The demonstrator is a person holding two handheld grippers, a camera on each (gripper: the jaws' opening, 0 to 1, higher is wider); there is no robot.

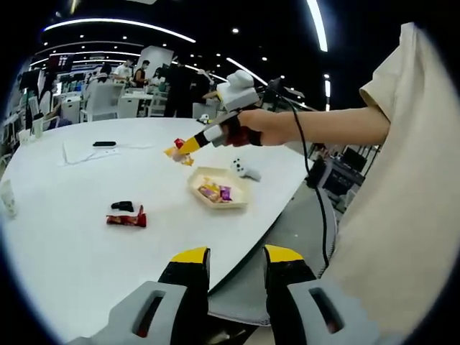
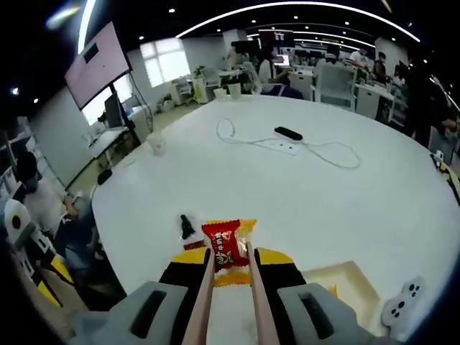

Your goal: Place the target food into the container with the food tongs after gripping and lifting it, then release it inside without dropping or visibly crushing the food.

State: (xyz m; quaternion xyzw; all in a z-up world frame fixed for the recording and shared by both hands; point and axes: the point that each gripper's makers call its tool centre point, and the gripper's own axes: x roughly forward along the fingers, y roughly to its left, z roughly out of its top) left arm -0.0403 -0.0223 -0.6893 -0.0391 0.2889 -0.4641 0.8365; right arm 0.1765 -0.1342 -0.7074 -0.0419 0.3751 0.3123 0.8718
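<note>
- White tabletop (image 1: pixel 57 237), left gripper view: the left gripper (image 1: pixel 236 262) hangs back off the table's edge with its jaws apart and nothing between them — idle, by the look of it. Across the table the right gripper (image 1: pixel 188 146), in a person's hand (image 1: pixel 262 127), carries a red snack packet (image 1: pixel 179 144) above and just beside the container (image 1: pixel 218 192), which already holds several wrapped sweets. Another red packet (image 1: pixel 127 219) lies on the table.
- Right gripper view: the right gripper (image 2: pixel 230 262) squeezes the food tongs (image 2: pixel 203 302), whose tips pinch the red snack packet (image 2: pixel 225 243) — long axis running away along the tongs. The container (image 2: pixel 343 286) sits low right.
</note>
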